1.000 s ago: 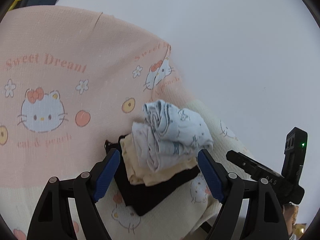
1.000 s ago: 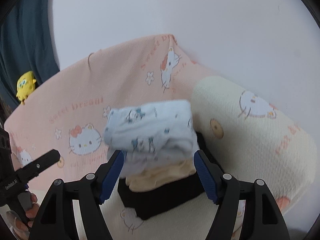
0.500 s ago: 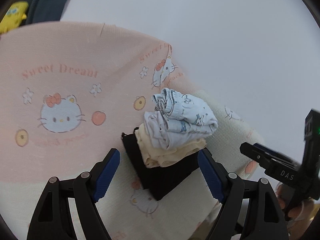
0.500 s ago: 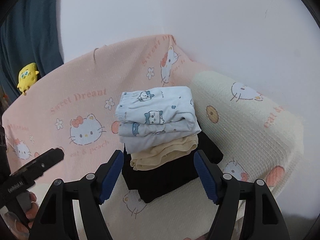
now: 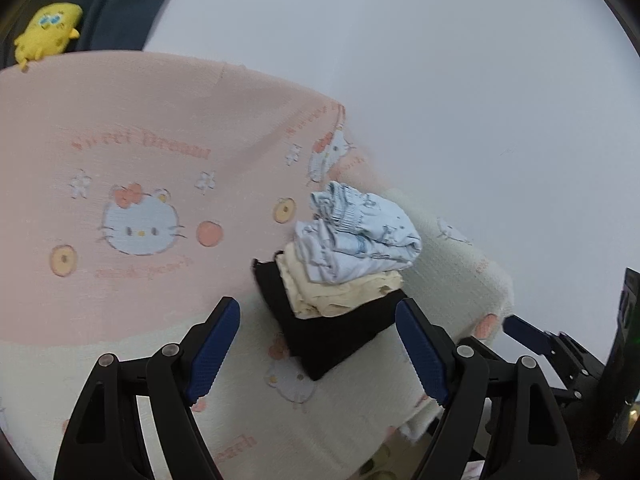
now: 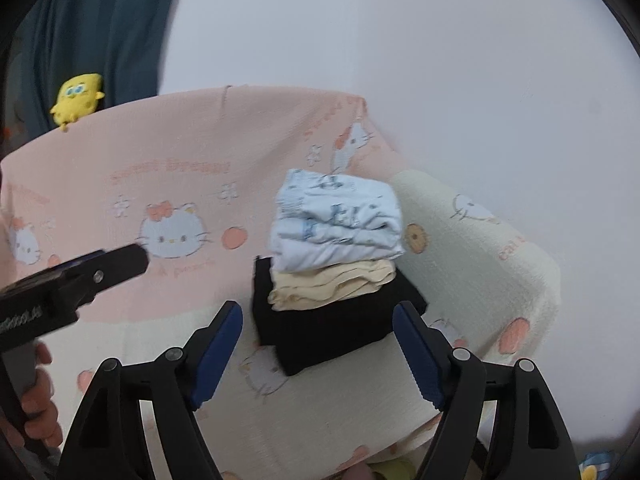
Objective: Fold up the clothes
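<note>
Both grippers hang empty, fingers spread wide: the left gripper and the right gripper. The folded stack sits at twelve o'clock from each, apart from them, on the cat-print blanket: blue on cream on black.

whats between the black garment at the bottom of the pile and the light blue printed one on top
A folded cream garment lies between the black garment and the light blue printed garment. Both wrist views show it, the right most squarely.
</note>
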Motion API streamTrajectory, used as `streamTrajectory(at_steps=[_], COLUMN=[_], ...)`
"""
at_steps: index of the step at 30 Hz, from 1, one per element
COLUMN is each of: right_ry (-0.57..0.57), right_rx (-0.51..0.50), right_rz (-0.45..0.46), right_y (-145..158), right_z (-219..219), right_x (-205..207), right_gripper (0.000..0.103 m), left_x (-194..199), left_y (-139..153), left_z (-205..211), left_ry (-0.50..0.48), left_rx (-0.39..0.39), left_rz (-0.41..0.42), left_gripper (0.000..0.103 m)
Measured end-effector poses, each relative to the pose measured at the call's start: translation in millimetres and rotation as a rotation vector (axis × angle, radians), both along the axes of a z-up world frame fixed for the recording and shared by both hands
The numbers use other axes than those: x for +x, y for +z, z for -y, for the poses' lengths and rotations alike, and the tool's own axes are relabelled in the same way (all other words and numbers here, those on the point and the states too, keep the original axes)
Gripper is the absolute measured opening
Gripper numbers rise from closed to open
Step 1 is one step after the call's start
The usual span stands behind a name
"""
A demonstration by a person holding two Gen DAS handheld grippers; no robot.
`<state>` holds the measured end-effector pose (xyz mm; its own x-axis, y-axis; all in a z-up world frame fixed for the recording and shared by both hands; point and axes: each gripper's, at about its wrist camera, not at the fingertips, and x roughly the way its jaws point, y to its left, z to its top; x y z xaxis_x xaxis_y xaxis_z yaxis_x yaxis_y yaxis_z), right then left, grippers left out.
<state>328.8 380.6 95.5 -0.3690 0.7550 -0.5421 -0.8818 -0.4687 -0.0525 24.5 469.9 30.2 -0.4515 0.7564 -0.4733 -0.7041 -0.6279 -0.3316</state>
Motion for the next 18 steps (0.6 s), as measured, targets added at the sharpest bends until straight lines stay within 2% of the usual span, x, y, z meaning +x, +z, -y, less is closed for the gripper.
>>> streamTrajectory(at_steps=[7,13,18], right_ry=[-0.031,-0.126,-0.157], right_rx=[-0.012,0.004,0.03], right_rz=[-0.042,-0.101,-0.09], right_y=[1,8,10], right_z=[23,32,48], right_x=[-1,10,16], right_gripper=[0.077,0.089,0.089], left_x=[9,17,24], left_y=[1,-2,4], left_z=[17,20,20], left_ry=[0.082,0.163,0.137], left_rx=[-0.09,-0.146,-0.138], left_rz=[-0.098,-0.176,-0.192], left_gripper=[0.079,0.08,0.08])
